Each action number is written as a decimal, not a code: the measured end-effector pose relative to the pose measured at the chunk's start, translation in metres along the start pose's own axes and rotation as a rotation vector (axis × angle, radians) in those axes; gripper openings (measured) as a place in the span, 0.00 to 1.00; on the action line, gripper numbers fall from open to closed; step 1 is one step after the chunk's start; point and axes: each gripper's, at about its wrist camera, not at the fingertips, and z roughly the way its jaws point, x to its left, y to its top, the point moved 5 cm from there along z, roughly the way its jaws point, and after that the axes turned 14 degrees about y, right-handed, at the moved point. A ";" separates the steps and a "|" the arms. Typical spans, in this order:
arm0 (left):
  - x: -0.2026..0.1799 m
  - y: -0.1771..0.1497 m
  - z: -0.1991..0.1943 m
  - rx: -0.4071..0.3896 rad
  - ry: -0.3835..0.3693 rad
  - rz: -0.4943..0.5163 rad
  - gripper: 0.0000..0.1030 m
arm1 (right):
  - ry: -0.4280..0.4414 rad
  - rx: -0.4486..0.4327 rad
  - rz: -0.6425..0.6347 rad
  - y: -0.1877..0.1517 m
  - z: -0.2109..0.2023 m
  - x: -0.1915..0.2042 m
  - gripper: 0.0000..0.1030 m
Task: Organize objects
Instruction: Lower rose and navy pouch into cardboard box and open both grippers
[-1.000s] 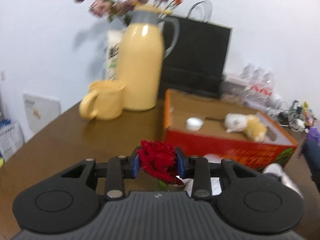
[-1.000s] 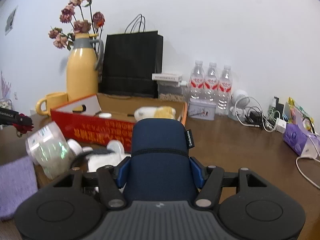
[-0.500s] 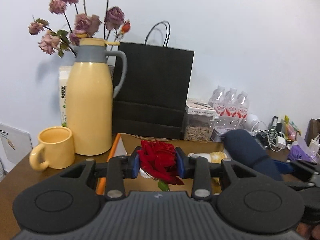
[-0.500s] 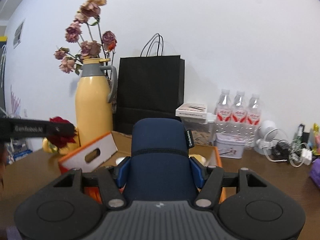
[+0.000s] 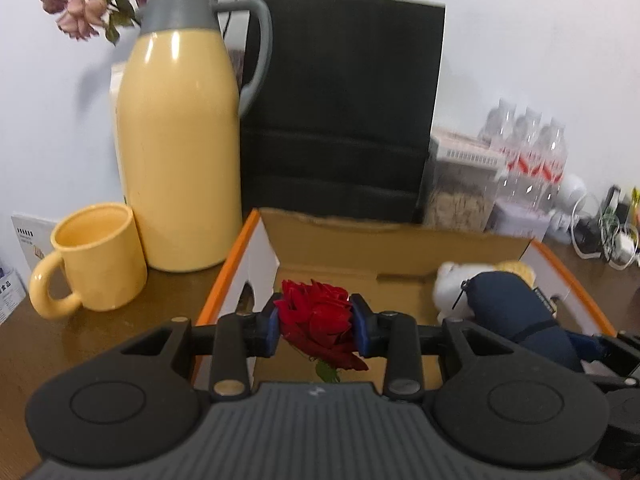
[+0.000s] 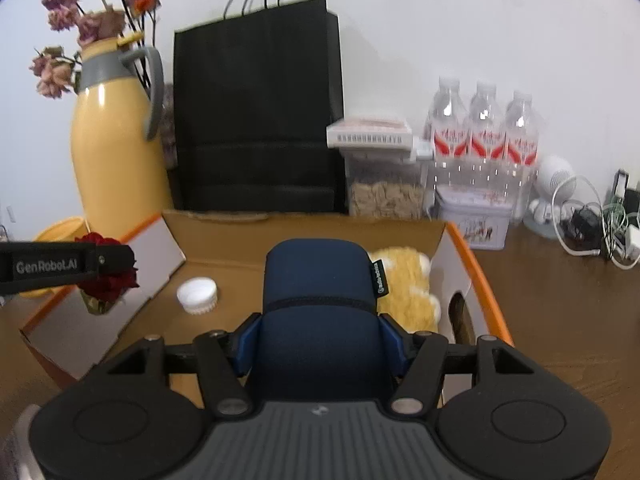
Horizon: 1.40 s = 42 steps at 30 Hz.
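A brown wooden tabletop runs up to a plain white wall. Along the back edge stand a tall yellow jug with dried pink flowers behind it, a yellow mug just beside the jug, a black paper bag, a clear tub of seeds with a flat white box on its lid, three water bottles and a small tin. At the far right edge lies a heap of wires and plugs, too tangled to sort out.

In front of the bag sits an open cardboard box with orange edges. Inside it are a white cap and a fluffy yellow and white toy, half hidden.

The left claw is pinching a red rose over the left end of the box. The rose's stem goes down behind the claw and cannot be followed. The right claw is pinching a dark blue pouch over the right part of the box. The pouch hides the floor of the box below it. A small tag on the pouch has writing too tiny to read.

The pictures are a little blurry, and their corners are cut off and dark.
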 end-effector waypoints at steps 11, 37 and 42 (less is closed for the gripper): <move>-0.005 -0.006 -0.003 0.001 -0.009 0.037 0.51 | -0.005 0.043 0.008 -0.009 0.003 -0.002 0.64; 0.009 0.014 -0.069 -0.165 -0.077 -0.049 1.00 | 0.031 -0.119 -0.048 0.010 -0.060 0.009 1.00; 0.020 0.014 -0.090 -0.208 -0.091 -0.069 1.00 | 0.031 -0.173 -0.086 0.011 -0.090 0.013 1.00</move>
